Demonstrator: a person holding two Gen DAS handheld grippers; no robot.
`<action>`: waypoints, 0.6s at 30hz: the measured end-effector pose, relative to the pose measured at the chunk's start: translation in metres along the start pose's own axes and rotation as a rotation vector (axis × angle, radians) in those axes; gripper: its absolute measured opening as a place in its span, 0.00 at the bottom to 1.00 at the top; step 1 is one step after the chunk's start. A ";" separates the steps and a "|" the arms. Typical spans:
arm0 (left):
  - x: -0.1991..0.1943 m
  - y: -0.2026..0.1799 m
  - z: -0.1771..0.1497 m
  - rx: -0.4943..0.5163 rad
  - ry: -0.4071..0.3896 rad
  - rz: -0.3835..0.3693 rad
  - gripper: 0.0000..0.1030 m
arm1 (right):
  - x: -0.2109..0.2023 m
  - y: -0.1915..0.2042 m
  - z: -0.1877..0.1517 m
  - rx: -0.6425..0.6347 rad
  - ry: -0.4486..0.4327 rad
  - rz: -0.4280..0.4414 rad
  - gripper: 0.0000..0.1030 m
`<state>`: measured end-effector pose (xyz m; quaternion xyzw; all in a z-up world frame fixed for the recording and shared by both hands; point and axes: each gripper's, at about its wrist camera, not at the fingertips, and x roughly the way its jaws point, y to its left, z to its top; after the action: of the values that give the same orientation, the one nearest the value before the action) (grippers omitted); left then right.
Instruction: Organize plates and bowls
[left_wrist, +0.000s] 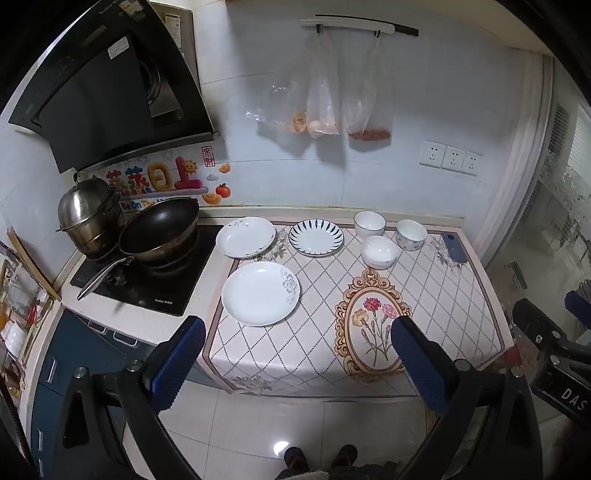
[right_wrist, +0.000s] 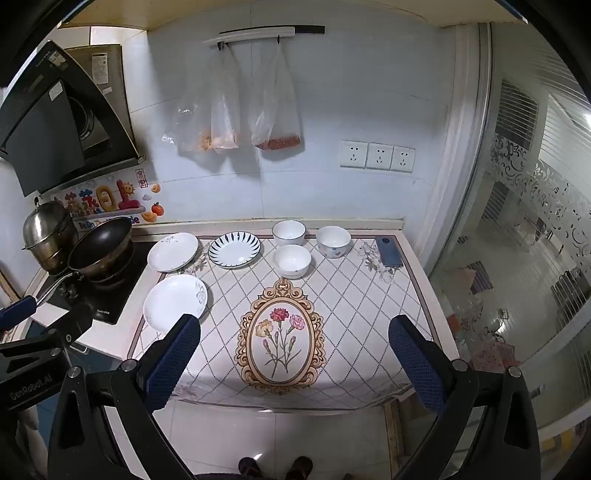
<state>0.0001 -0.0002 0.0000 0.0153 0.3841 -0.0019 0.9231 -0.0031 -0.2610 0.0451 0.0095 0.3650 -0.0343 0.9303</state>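
Left wrist view: your left gripper (left_wrist: 295, 363) spread wide, empty, hanging off near counter edge. Three plates far left; near plate (left_wrist: 261, 293) beside stove (left_wrist: 147, 291), careless slide could knock wok (left_wrist: 159, 229).

Right wrist view: your right gripper (right_wrist: 293, 363) spread, empty. Three bowls (right_wrist: 291, 260) clustered far centre, phone (right_wrist: 388, 251) just right; wide reach may clip it.

The steamer pot (left_wrist: 86, 218) is partly hidden behind the wok (left_wrist: 159, 230), and the hob (left_wrist: 147, 280) under both shows only in part. In the right wrist view, the left finger (right_wrist: 173, 354) covers the near rim of the plate (right_wrist: 175, 301). The bags' (left_wrist: 325, 110) contents are too blurred to name. Labels on the hood (left_wrist: 110, 92) are too small to read. The shelf (left_wrist: 18, 325) is cut off by the left edge. Shoes (left_wrist: 319, 459) are cut by the bottom edge. The room behind the glass door (right_wrist: 535, 240) is blurred.
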 end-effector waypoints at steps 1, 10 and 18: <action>0.000 0.000 0.000 0.000 -0.002 -0.001 1.00 | -0.001 0.000 0.000 0.005 -0.016 0.004 1.00; 0.000 -0.001 0.000 0.001 -0.010 -0.004 1.00 | -0.003 -0.001 0.001 0.000 -0.001 0.001 1.00; -0.004 -0.002 0.000 -0.002 -0.020 -0.004 1.00 | -0.007 -0.003 0.002 -0.004 -0.006 -0.002 1.00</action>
<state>-0.0023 -0.0019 0.0026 0.0138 0.3751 -0.0036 0.9269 -0.0065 -0.2632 0.0513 0.0072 0.3621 -0.0343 0.9315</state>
